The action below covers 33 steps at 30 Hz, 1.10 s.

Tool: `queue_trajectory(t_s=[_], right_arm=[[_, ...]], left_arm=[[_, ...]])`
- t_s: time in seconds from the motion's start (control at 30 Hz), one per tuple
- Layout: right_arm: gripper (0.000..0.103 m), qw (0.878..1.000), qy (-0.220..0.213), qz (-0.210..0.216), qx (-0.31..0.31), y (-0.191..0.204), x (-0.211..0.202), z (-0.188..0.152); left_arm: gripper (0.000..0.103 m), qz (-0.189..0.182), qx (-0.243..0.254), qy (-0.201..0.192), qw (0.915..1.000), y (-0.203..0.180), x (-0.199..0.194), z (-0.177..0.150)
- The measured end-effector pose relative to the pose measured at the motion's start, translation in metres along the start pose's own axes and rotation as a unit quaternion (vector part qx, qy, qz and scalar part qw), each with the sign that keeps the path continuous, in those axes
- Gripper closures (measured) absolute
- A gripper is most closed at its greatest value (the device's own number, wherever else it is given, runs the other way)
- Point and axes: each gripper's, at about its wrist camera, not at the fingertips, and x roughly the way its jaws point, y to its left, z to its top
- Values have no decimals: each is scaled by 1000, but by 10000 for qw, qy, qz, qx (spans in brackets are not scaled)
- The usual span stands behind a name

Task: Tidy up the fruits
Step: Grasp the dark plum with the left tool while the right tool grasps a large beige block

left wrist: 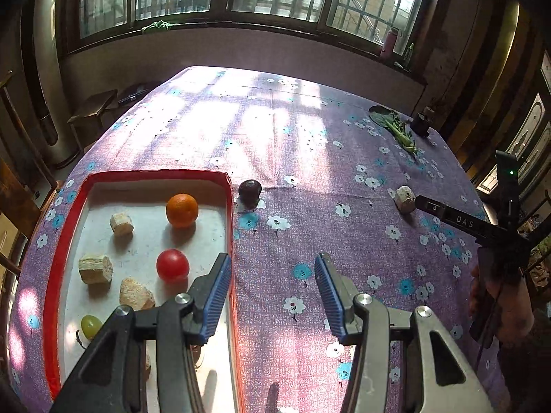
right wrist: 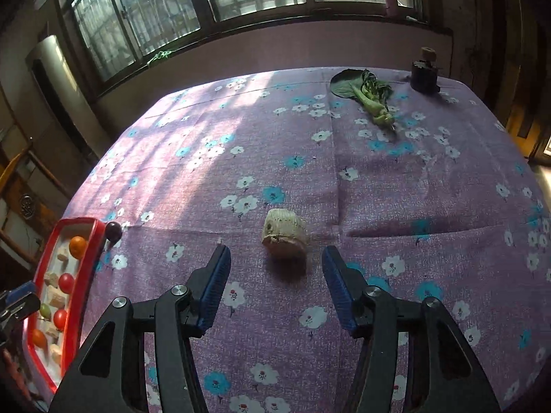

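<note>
Fingers: both grippers, left and right, held apart, nothing gripped.
Risk: pale chunk could be knocked away mid-desk if approached off-centre.

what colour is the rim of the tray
Red, on the shallow white-floored tray; clearest in the left wrist view.

My counter is covered by a purple cloth printed with white and blue flowers. At its left side sits a red-rimmed tray holding fruit and pale chunks, with a dark plum on the cloth just beside the tray's far right corner. Further right a pale chunk lies alone on the cloth, and near the far right edge I see a leafy green vegetable and a small dark pot.
</note>
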Motion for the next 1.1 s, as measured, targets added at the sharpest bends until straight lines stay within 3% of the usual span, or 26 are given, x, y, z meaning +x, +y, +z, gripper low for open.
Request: queue_trajectory(t_s=[0.17,0.2,0.23,0.4,0.53,0.73,0.8,0.87,0.97,1.1], right_arm=[[49,9991,153,-95,-385,10,30,7],[55,9988,194,-113,-447,11,35,7],[69,9985,204,-156,-491,11,39,8],[69,9982,14,-44,-590,9,41,4],[68,9981,-36,27,-612,8,42,0],[68,9988,-106,177,-451,2,40,-2],[66,9989,-110,222,-410,2,40,-2],[65,9989,-111,248,-392,3,40,-1],[63,9989,-116,272,-372,3,40,-1],[63,9991,-139,264,-303,2,40,0]], left_arm=[[50,224,321,-4,9992,-15,19,19],[50,239,347,1,9991,-15,23,24],[50,242,372,8,9990,-15,28,30],[50,221,793,229,9963,-17,61,57],[50,343,1635,502,9847,-22,86,66],[50,79,2554,1120,9603,-23,117,71],[50,44,2657,1353,9545,-22,127,71],[50,-129,2610,1421,9547,-22,127,74],[51,-1161,2190,1469,9576,-27,107,82],[51,-1024,2484,1093,9570,-41,92,80]])
